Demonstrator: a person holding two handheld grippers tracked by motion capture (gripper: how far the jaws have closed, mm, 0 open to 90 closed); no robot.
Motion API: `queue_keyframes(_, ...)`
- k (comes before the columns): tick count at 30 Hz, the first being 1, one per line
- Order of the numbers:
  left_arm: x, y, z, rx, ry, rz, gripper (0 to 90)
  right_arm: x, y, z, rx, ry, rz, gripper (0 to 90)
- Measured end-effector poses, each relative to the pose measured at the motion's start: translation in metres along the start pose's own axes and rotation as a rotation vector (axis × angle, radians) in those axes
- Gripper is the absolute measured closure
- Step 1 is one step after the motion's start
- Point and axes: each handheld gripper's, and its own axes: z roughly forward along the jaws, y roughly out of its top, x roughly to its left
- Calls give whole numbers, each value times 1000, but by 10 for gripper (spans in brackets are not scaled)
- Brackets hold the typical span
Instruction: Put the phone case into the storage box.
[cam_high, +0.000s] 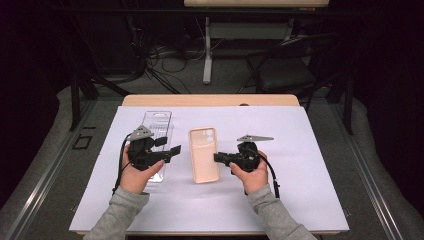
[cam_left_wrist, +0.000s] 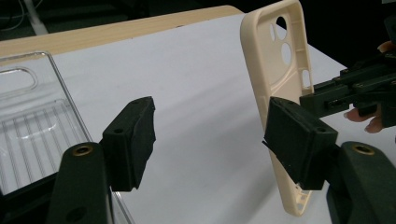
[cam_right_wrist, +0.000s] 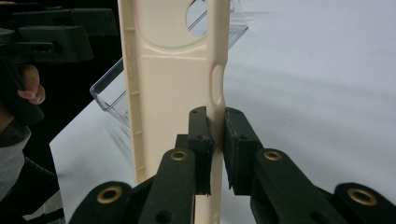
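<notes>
1. A cream phone case (cam_high: 204, 155) lies at the centre of the white-covered tabletop (cam_high: 300, 165), camera cutouts towards the far edge.
2. The right gripper (cam_high: 218, 158) pinches the case's right side wall, one jaw inside the rim and one outside, closed tight on it in the right gripper view (cam_right_wrist: 215, 140).
3. The left gripper (cam_high: 172, 151) stands wide apart and holds nothing, just beside the case's left edge.
4. A clear plastic package (cam_high: 156, 131) lies under the left hand (cam_high: 136, 172).
</notes>
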Motion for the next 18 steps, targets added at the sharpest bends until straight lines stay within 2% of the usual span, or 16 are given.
queue_keyframes(6,-2,4,-6,-16,30,40,301,6,-2,1,-14,-7,-19,824)
queue_keyframes(11,-3,6,-8,-15,28,54,301,12,-3,2,-25,-20,-45,825)
queue_keyframes(13,-5,7,-9,-8,33,61,301,14,-4,2,-26,-24,-41,824)
queue_keyframes(18,-10,12,-12,45,57,69,292,19,-5,2,-38,-27,-61,824)
